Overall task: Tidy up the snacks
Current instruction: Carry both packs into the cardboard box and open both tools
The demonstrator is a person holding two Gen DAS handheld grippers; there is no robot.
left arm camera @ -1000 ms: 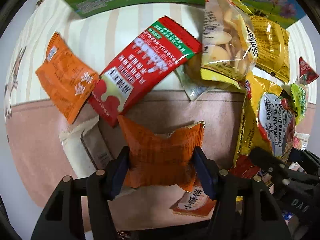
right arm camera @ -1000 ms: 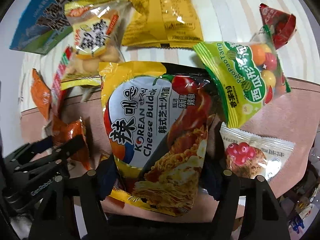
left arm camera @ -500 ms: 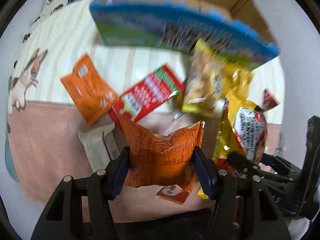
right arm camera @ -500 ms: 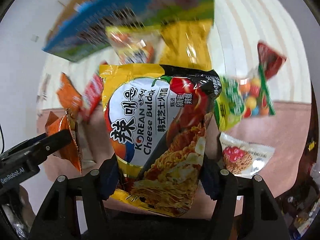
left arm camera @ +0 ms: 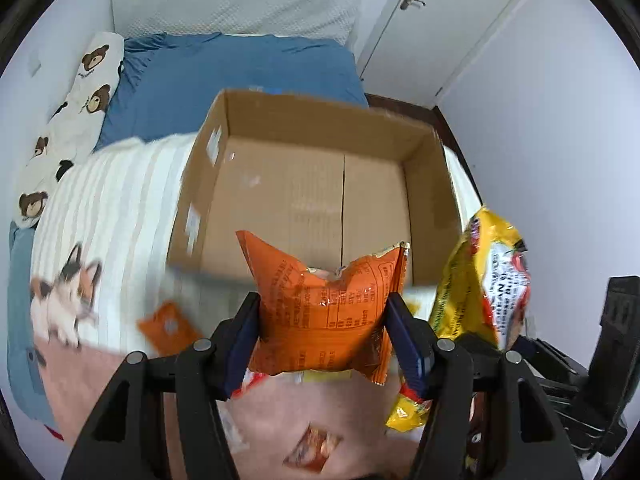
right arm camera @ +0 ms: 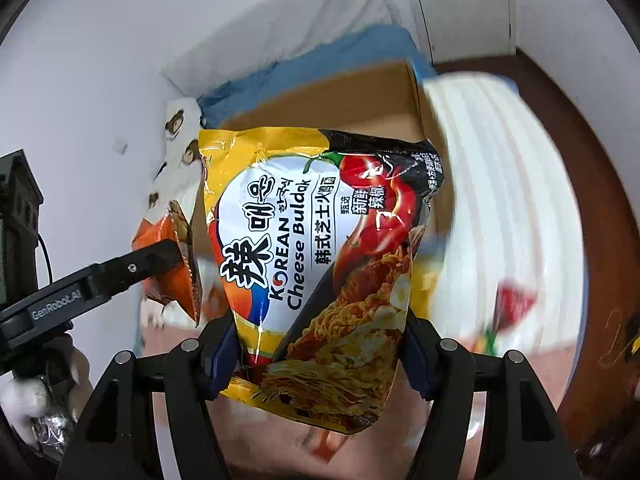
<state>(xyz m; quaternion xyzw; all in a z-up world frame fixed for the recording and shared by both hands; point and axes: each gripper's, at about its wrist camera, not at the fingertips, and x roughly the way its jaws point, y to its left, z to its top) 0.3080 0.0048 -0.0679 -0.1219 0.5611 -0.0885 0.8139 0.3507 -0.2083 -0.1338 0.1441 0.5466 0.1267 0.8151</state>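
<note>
Two packs up | my left hand-held gripper (left arm camera: 322, 334) clamps orange snack pack (left arm camera: 324, 312); right hand-held gripper (right arm camera: 320, 354) clamps noodle bag (right arm camera: 316, 264) | cardboard box (left arm camera: 320, 184) at 12 o'clock, open-topped, so both lifted for dropping in

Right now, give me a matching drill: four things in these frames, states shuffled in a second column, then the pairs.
Things:
1. orange packet
2. noodle bag
3. box
4. small orange packet

States:
A. lying on the blanket
B. held in the right gripper
C. open
D. held in the left gripper

Pairs: 1-D, 2-B, 3-C, 4-A
</note>
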